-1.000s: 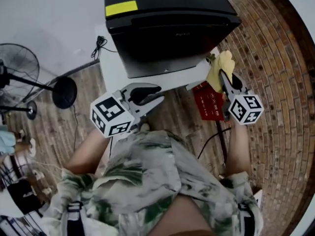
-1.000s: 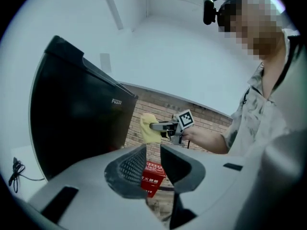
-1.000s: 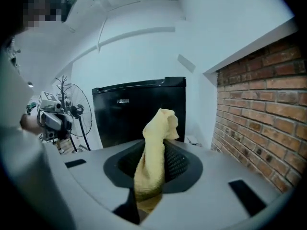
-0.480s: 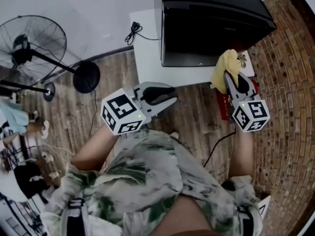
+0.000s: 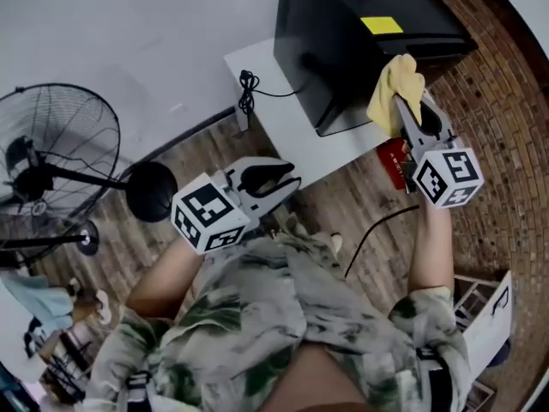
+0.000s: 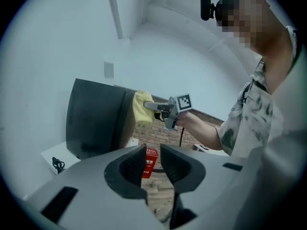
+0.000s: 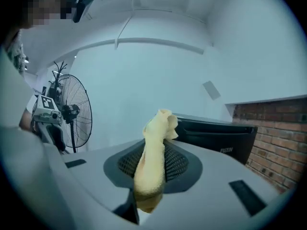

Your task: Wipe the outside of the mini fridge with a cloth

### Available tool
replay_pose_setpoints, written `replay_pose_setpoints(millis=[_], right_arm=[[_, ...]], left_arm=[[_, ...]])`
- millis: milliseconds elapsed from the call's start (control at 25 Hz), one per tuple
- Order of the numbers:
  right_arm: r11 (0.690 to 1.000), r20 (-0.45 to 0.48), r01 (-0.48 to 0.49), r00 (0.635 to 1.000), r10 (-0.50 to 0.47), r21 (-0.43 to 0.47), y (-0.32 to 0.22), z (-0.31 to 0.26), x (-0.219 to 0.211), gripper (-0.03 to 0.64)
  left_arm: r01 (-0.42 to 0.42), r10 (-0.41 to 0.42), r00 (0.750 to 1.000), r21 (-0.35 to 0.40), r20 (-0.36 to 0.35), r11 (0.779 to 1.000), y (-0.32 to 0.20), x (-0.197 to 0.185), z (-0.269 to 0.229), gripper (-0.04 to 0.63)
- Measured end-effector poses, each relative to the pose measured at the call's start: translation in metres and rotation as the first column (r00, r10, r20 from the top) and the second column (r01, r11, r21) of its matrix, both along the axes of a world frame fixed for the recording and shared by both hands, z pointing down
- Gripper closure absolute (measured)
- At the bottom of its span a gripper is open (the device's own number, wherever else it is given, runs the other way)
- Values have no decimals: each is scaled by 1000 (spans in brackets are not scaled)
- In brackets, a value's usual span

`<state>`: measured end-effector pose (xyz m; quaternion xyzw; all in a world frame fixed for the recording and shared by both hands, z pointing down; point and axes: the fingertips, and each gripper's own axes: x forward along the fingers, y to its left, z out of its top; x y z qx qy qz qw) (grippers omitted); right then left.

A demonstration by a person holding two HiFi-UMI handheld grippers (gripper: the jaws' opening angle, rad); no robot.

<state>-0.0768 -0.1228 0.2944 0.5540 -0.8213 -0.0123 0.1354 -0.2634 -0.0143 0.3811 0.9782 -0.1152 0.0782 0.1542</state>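
Observation:
The black mini fridge (image 5: 343,33) stands on a low white platform (image 5: 266,80), with a yellow label on its top. My right gripper (image 5: 400,103) is shut on a yellow cloth (image 5: 395,82), which lies against the fridge's near upper edge. In the left gripper view the cloth (image 6: 141,107) meets the fridge (image 6: 93,123) at its top corner. The right gripper view shows the cloth (image 7: 152,159) bunched between the jaws, the fridge (image 7: 218,135) just behind. My left gripper (image 5: 285,178) hangs lower left, away from the fridge, jaws slightly apart and holding nothing.
A black power cable (image 5: 249,84) lies coiled on the platform left of the fridge. A red box (image 5: 393,163) sits on the wooden floor below the fridge. A standing fan (image 5: 60,157) is at the left. A brick wall (image 5: 506,101) runs along the right.
The right gripper has lifted the cloth from the platform's corner up to the fridge's upper edge. The head view has swung, showing the fridge more from its side. The left gripper stays low.

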Motion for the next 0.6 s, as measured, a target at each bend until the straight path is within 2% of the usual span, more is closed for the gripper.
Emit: replay_pose_setpoints(millis=[120,240,320,480,600], right_arm=[[998,-43,-52,998,53,34,-11,-15,-37,517],[991,-131,-124,983,129,52,-20,-24,-55,517],[984,-193,-165,965,176,72,-27,-34,-61,517],[967,-287,-222,925,249,126,-50,-47,-76,517],[950,-355,-272,882,311,156,-65,-44,-81,517]], left_arm=[[-55,55,998,-5,2,998,-2,-36,0,500],[-98,98,995,-16,-19,995,0,-53,-2,500],[-121,120,992,-17,-43,993,0,-61,-5,500],[-147,147,988,-9,-47,989,-2,-77,-5,500],[-156,156,986,0,-58,988,-1,-89,-6,500]])
